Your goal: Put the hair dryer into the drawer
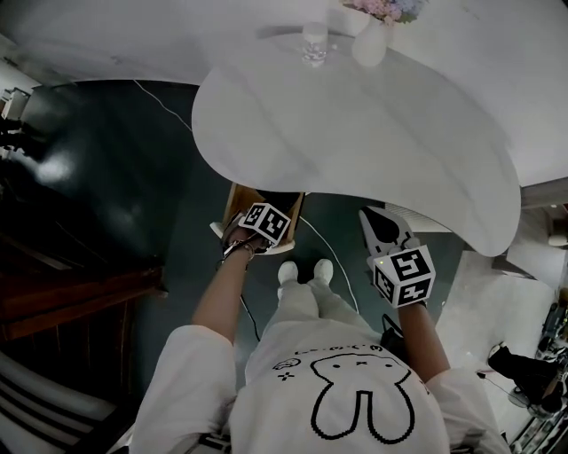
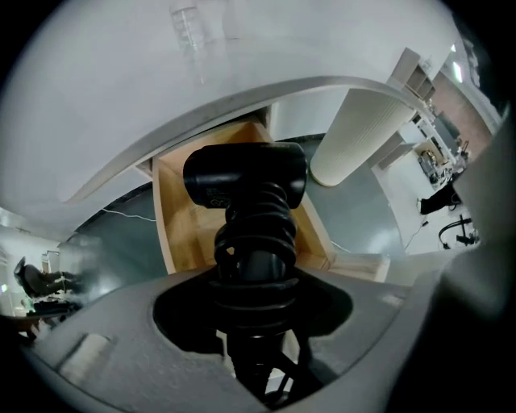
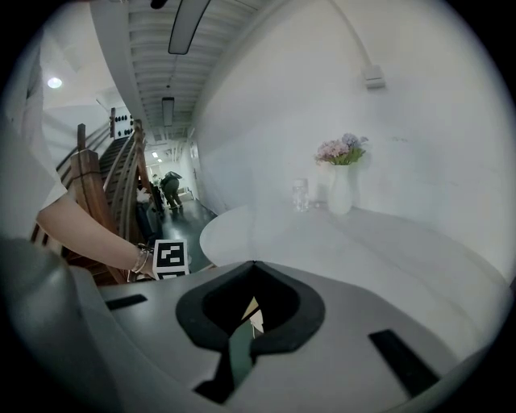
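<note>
Left claw (image 2: 256, 278): pinching the hair dryer by its handle and pointing straight down over the open drawer (a top-down hold, probably so it can be lowered in without tipping).
Hair dryer (image 2: 246, 173): black, hanging head-down below the jaws, with its barrel crosswise above the drawer's mouth. By my judgement it is not yet inside.
Cord (image 2: 258, 222): coiled round the handle, so the jaws close on the coils as well. Bundled like that, it should be less likely to snag on the drawer's wall.
Right claw (image 3: 253, 264): pressed together with nothing in it, held off to the right and aimed toward the table. It looks parked clear of the drawer.
Drawer (image 2: 181, 218): pale wood, pulled out toward the person from under the near left edge of the table. The part that shows is bare.
Table (image 1: 373, 133): white with a rounded top, above and beyond the drawer.
Glass (image 1: 314, 42): at the far edge of the table, well apart from the work.
Vase (image 1: 370, 44): white, just right of the glass, holding flowers (image 1: 386, 9).
Next step (a guess): lower the dryer between the drawer walls, then let go.
</note>
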Motion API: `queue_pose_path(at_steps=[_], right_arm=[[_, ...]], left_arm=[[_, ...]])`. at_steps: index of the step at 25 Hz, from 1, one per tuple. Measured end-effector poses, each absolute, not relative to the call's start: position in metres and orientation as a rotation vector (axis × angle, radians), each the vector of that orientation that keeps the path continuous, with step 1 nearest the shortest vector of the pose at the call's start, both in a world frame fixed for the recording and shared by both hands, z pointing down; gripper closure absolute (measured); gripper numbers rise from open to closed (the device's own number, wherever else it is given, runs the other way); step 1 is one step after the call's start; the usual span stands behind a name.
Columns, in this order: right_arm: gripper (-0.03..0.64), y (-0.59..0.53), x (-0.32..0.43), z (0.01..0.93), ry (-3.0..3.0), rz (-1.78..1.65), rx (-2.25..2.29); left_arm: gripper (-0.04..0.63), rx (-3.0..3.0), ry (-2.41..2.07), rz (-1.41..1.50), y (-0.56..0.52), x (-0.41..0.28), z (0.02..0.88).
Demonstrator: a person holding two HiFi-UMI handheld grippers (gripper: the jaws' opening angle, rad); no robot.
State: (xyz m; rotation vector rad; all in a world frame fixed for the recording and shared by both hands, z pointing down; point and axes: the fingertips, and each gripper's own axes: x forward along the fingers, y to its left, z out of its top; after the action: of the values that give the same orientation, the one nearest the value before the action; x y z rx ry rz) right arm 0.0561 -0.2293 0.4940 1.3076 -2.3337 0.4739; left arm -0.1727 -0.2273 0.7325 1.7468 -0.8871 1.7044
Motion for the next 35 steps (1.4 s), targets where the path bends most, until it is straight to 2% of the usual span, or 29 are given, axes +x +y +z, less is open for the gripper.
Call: queue_pose_path(at_steps=[13, 29, 35], right_arm=[[0.618, -0.217, 0.037, 0.511, -2.326, 0.466, 1.234], [0.618, -0.202, 0.024, 0.527, -2.299, 0.487, 1.207], [0.618, -0.195, 0.023, 0.534, -2.284, 0.504, 1.206]], left_arm=[[0.37, 1.707, -0.937, 1.824, -0.253, -0.181, 0.774], [0.37, 1.561, -0.764, 2.14, -0.251, -0.187, 0.796], [0.368, 1.699, -0.844, 2.034, -0.266, -0.185, 0.806]])
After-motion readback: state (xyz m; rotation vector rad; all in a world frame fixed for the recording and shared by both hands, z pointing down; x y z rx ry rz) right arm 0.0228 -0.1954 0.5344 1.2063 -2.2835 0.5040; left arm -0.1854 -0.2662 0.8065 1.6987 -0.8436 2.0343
